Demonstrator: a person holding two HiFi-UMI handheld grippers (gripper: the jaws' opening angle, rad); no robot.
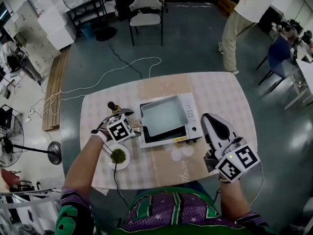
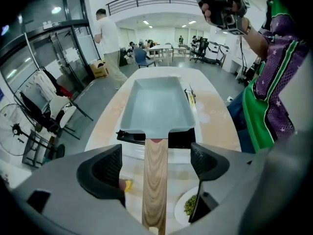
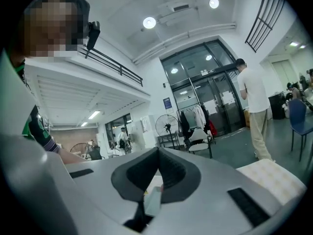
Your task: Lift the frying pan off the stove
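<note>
A grey rectangular frying pan (image 1: pixel 164 115) sits on a white stove (image 1: pixel 191 124) in the middle of the table. Its pale wooden handle (image 2: pixel 155 180) points toward the table's left side. My left gripper (image 1: pixel 131 125) is at that handle. In the left gripper view the handle runs between the two black pads (image 2: pixel 100 170) with a gap on each side, so the left gripper (image 2: pixel 155 163) is open around it. The pan (image 2: pixel 156 104) is empty. My right gripper (image 1: pixel 213 124) is raised over the table's front right, pointing away from the stove, and its jaws (image 3: pixel 157 153) are shut on nothing.
A small white plate with something green (image 1: pixel 118 156) lies on the table just under my left hand. A black-topped item (image 1: pixel 112 105) stands behind the left gripper. A person (image 1: pixel 244 13) stands beyond the table, with a chair (image 1: pixel 145 11) and a white cable (image 1: pixel 122 70) on the floor.
</note>
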